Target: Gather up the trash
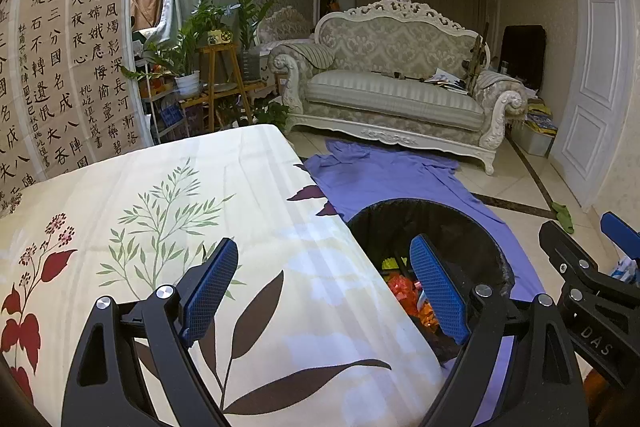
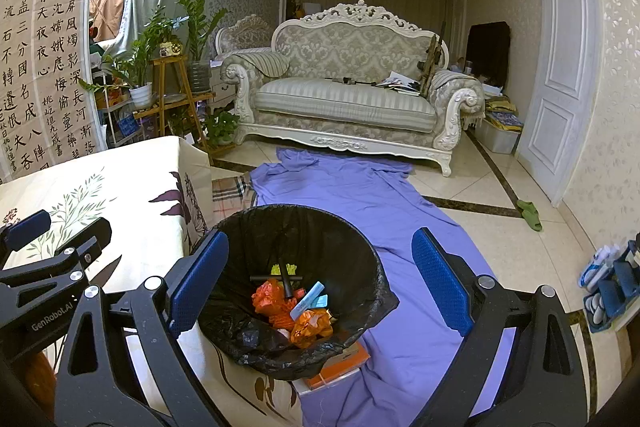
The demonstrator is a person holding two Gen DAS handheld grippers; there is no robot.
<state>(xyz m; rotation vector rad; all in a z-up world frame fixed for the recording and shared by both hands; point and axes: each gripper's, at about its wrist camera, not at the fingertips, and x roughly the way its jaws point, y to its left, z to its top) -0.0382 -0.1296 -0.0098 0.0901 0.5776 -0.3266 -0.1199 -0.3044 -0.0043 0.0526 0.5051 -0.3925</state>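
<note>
A trash bin with a black liner (image 2: pixel 240 331) stands beside the table, on a purple sheet. It holds orange wrappers (image 2: pixel 310 325), a light blue piece (image 2: pixel 308 301), a black T-shaped tool and a yellow scrap. My right gripper (image 2: pixel 320 287) is open and empty, hovering above the bin. My left gripper (image 1: pixel 324 291) is open and empty over the right edge of the table with the floral cloth (image 1: pixel 168 219). The bin (image 1: pixel 472 239) shows to its right, with orange trash (image 1: pixel 404 289) inside. The right gripper's arm shows in the left wrist view at the right edge.
A purple sheet (image 2: pixel 360 187) covers the floor up to an ornate sofa (image 2: pixel 344 95). Plants on wooden stands (image 2: pixel 168 67) are at the left back. A white door (image 2: pixel 560 67) is at the right. An orange box (image 2: pixel 340 363) lies under the bin's edge. Slippers (image 2: pixel 600 287) sit at the far right.
</note>
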